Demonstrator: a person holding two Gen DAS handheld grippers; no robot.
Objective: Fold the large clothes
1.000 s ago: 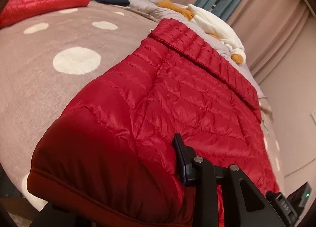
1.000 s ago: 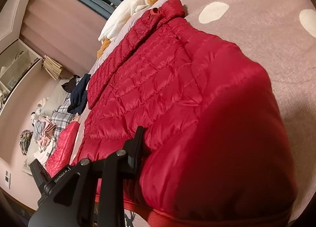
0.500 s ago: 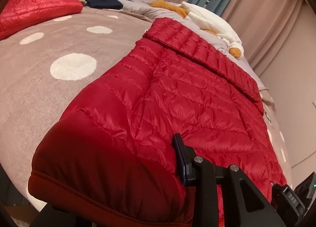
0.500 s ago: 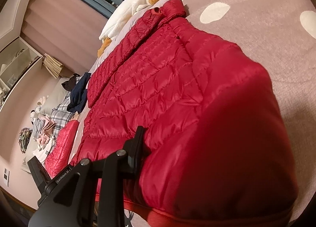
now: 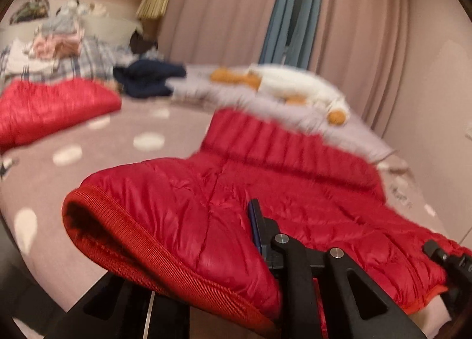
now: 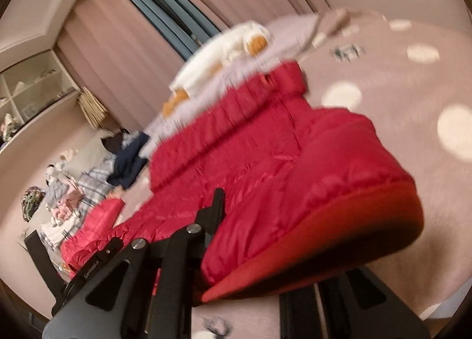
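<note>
A red quilted puffer jacket (image 5: 265, 185) lies across the dotted bed cover, its collar at the far end. My left gripper (image 5: 206, 253) is shut on the jacket's ribbed hem at its left corner and holds it lifted off the bed. My right gripper (image 6: 259, 250) is shut on the hem at the right corner of the jacket (image 6: 265, 147), also raised. In each view the hem bulges over the lower finger and hides it. The other gripper shows at the edge of each view, the right one (image 5: 451, 262) and the left one (image 6: 47, 253).
A second red padded garment (image 5: 50, 109) lies at the far left of the bed. A dark navy garment (image 5: 147, 79), a plaid cloth and a pile of folded clothes (image 5: 59, 41) lie behind it. A white and orange plush (image 5: 295, 85) rests on the pillow by the curtains.
Both grippers have lifted the hem up off the bed and carried it toward the collar. The views now tilt up and are blurred with motion.
</note>
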